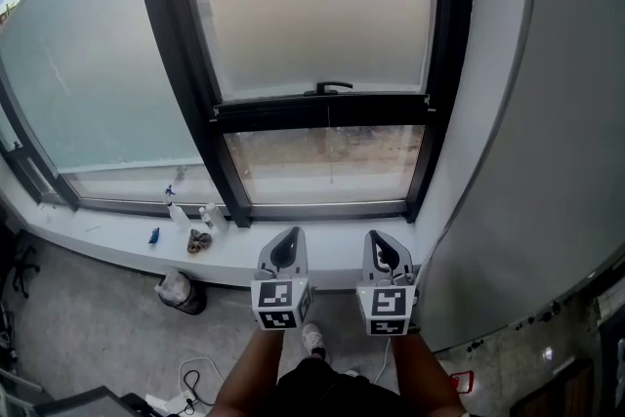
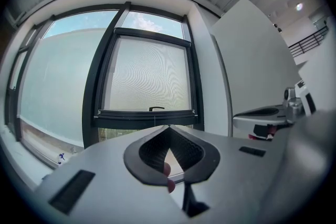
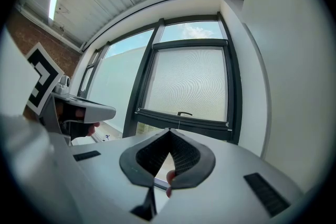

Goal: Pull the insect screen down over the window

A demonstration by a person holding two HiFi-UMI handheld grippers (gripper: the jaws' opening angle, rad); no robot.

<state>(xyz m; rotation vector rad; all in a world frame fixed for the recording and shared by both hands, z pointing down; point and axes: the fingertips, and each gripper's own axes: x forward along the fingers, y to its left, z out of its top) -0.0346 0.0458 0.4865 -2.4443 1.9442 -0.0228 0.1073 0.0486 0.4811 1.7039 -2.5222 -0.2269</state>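
The insect screen (image 1: 312,5) covers the upper part of the black-framed window. Its dark bottom bar (image 1: 322,109) carries a small handle (image 1: 333,87), and clear glass (image 1: 327,161) shows below the bar. My left gripper (image 1: 287,234) and right gripper (image 1: 379,237) sit side by side below the sill, pointing at the window and well short of the handle. Both are shut with nothing between the jaws. The left gripper view shows the screen (image 2: 149,78) and handle (image 2: 156,108) beyond the closed left gripper (image 2: 169,127). The right gripper view shows the handle (image 3: 184,113) past the closed right gripper (image 3: 169,131).
A white sill (image 1: 117,244) holds a spray bottle (image 1: 179,213) and small items. On the floor below are a bag (image 1: 181,293) and cables (image 1: 190,376). A grey wall (image 1: 547,161) stands close on the right. A wide frosted pane (image 1: 88,73) lies to the left.
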